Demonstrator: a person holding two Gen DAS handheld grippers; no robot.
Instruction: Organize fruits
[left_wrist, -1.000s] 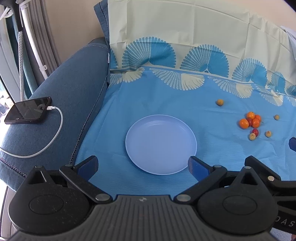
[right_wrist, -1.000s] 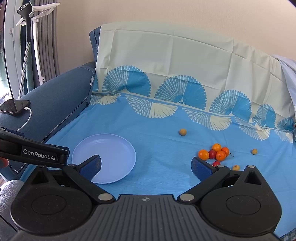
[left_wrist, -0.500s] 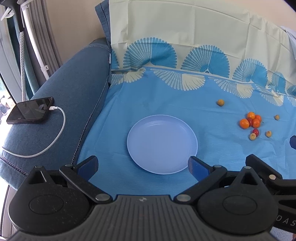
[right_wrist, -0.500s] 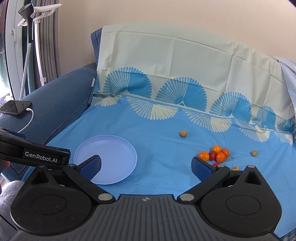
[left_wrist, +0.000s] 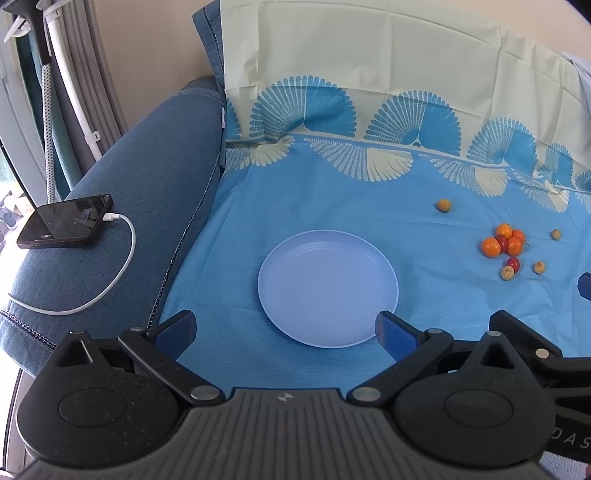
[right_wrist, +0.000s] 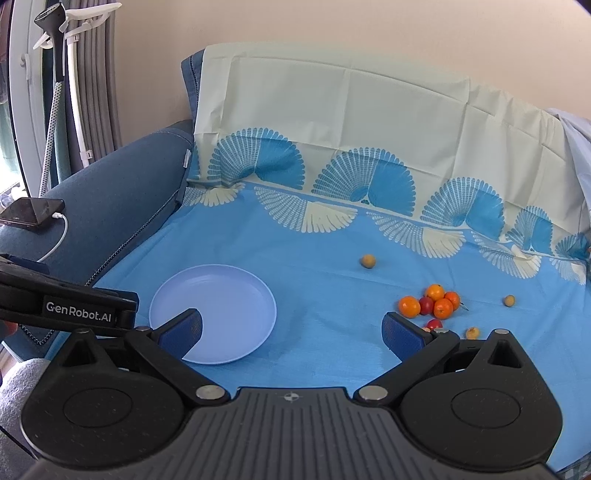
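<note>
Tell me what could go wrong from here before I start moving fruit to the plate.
1. The oranges sit packed against a red fruit; closing on one may knock the others rolling across the cloth.
2. The cloth lies over a soft sofa, so the plate may tip or let round fruit roll off.
3. The small yellow fruits lie scattered, and one is partly hidden behind the right hand-held gripper, so it is easy to miss.

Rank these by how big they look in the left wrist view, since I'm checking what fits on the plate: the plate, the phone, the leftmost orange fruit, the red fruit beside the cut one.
Largest to smallest:
1. plate
2. phone
3. leftmost orange fruit
4. red fruit

The fisheye lens distorts the phone near the frame edge, so its rank is apparent only.
</note>
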